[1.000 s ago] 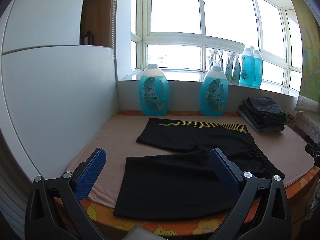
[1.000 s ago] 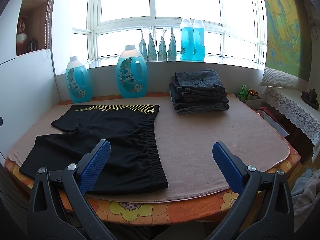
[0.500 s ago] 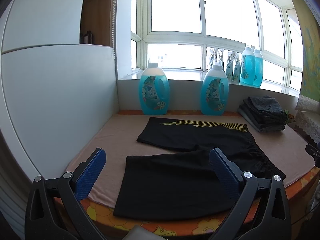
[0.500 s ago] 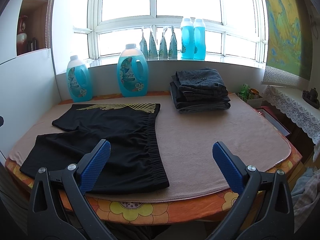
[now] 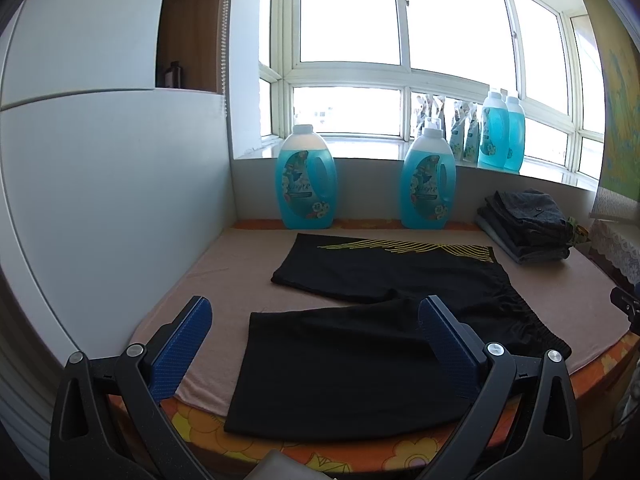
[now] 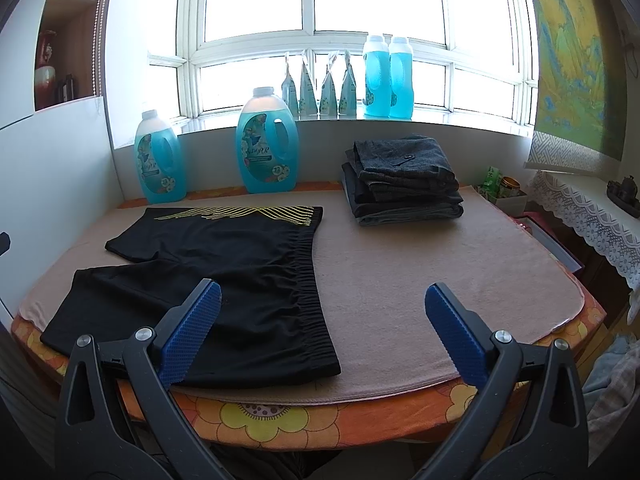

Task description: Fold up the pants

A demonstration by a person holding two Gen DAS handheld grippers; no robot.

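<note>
A bright bay window backs a table covered by a floral orange cloth with a tan towel mat laid over it. Take the black shorts as the landmark: they lie flat and unfolded on the left half of the mat, both legs spread toward the white cabinet wall, the elastic waistband running near the mat's middle, the yellow-striped edge on the far side. Behind them, against the sill wall, stand two blue detergent jugs. To the right of the shorts and well apart from them sits a stack of folded grey trousers; two more blue bottles and some pouches stand on the sill above.

The left gripper hovers at the near table edge over the nearer leg, jaws spread wide and holding nothing. The right gripper hangs just off the near waistband corner, equally spread and empty. Folding has not begun, by the look of it.

The risks lie in the first pinch. The fabric looks thin and slippery, so a finger may catch only the top layer, and the leg would then lift apart instead of folding as one. The near hem of the leg overhangs the mat onto the floral cloth; a grab there could drag the mat or pull the shorts off the edge. If the two tongs lift unevenly, the fold is likely to land skewed and the gathered waistband to bunch.
</note>
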